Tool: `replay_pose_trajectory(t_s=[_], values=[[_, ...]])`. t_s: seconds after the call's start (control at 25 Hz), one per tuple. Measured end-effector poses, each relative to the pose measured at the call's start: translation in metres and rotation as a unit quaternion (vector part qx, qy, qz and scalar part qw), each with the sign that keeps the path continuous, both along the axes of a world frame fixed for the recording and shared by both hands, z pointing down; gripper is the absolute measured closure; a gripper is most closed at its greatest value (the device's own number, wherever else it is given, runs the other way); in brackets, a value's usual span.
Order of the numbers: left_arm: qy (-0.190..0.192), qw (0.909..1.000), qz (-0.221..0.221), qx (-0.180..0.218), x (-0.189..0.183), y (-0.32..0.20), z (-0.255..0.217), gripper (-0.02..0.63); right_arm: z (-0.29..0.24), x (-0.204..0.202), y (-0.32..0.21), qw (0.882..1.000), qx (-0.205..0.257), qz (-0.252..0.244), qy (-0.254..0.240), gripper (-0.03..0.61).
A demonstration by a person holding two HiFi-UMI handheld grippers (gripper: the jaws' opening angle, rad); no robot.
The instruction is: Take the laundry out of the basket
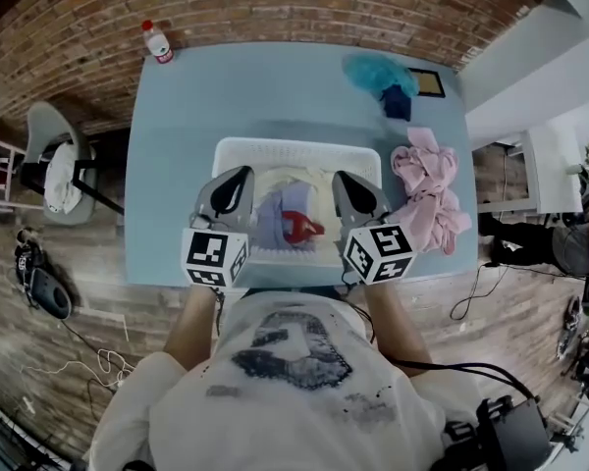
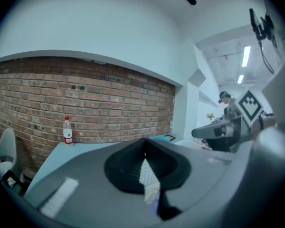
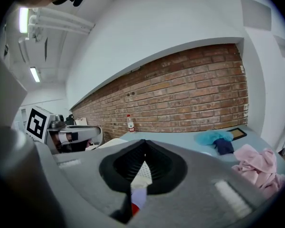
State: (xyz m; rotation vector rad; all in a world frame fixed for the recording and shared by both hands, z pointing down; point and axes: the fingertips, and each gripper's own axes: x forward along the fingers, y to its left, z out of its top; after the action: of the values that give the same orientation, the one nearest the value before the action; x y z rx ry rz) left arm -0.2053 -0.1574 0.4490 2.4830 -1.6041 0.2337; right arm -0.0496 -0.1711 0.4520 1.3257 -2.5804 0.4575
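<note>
A white laundry basket (image 1: 294,146) stands mid-table and holds a cream cloth (image 1: 296,180), a lavender cloth (image 1: 273,214) and a red item (image 1: 300,227). My left gripper (image 1: 240,175) hovers over the basket's left half and my right gripper (image 1: 346,178) over its right half, side by side. In the left gripper view the left gripper (image 2: 144,140) has its jaws meeting at the tip, with nothing held. The right gripper (image 3: 143,141) is likewise shut and empty; below its jaws a sliver of basket mesh, lavender and red shows.
A pink clothes pile (image 1: 427,192) lies on the blue table (image 1: 191,116) right of the basket. A teal cloth (image 1: 378,70), a dark blue item (image 1: 397,103) and a picture frame (image 1: 430,82) sit far right. A water bottle (image 1: 158,42) stands far left. A chair (image 1: 54,160) stands left.
</note>
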Motion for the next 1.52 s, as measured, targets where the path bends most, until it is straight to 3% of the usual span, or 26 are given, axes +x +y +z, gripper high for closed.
replay_pose_trajectory(t_s=[0.4,0.48,0.64,0.8,1.04,1.36,1.52], values=[[-0.003,0.9996,0.028,0.002,-0.034,-0.016,0.006,0.623,0.032,-0.028,-0.011,0.998,-0.048,0.021,0.03,0.577],[0.0,0.9995,0.032,0.003,-0.035,-0.018,0.006,0.623,0.042,-0.031,-0.012,0.997,-0.067,0.014,0.037,0.515],[0.004,0.9992,0.041,0.001,-0.033,-0.023,0.01,0.623,0.056,-0.034,-0.016,0.994,-0.091,0.002,0.053,0.511],[0.008,0.9988,0.049,-0.005,-0.028,-0.026,0.014,0.623,0.065,-0.042,-0.019,0.992,-0.106,-0.032,0.068,0.435],[0.022,0.9985,0.048,-0.015,-0.024,-0.033,0.017,0.623,0.081,-0.06,-0.019,0.982,-0.128,-0.115,0.083,0.191],[0.012,0.9988,0.042,-0.023,-0.024,-0.041,0.023,0.623,0.113,-0.077,-0.013,0.963,-0.159,-0.191,0.107,0.05],[0.01,0.9989,0.039,-0.025,-0.024,-0.045,0.025,0.623,0.14,-0.085,-0.004,0.941,-0.178,-0.246,0.149,0.041]])
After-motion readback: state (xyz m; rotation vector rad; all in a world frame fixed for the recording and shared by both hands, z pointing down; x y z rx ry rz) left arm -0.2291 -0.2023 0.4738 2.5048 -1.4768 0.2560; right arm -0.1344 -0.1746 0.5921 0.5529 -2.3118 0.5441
